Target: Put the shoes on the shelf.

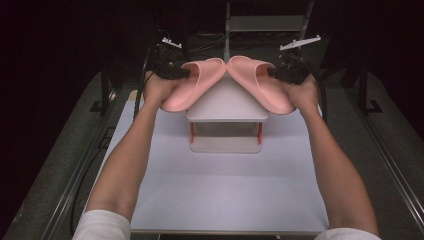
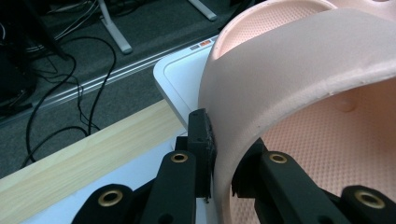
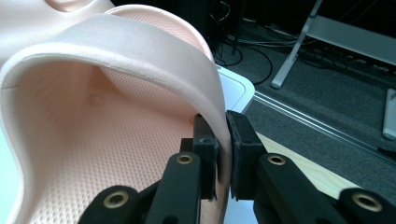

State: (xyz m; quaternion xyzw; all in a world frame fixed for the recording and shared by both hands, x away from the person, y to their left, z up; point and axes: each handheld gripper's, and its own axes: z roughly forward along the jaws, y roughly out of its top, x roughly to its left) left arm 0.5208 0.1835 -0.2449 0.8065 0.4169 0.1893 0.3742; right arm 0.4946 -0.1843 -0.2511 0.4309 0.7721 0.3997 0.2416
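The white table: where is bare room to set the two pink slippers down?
The white table is bare between the forearms, from the small white rack to the near edge. It is crowded over the rack: left gripper holds the left slipper, right gripper the right slipper, toes touching.

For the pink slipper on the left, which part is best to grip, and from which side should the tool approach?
Grip the left slipper by the edge of its upper strap, coming from its outer side. The strap is a thin arched band, so one jaw fits under it and one over it. The left tool is shut on it this way; the thick sole probably suits the jaws less.
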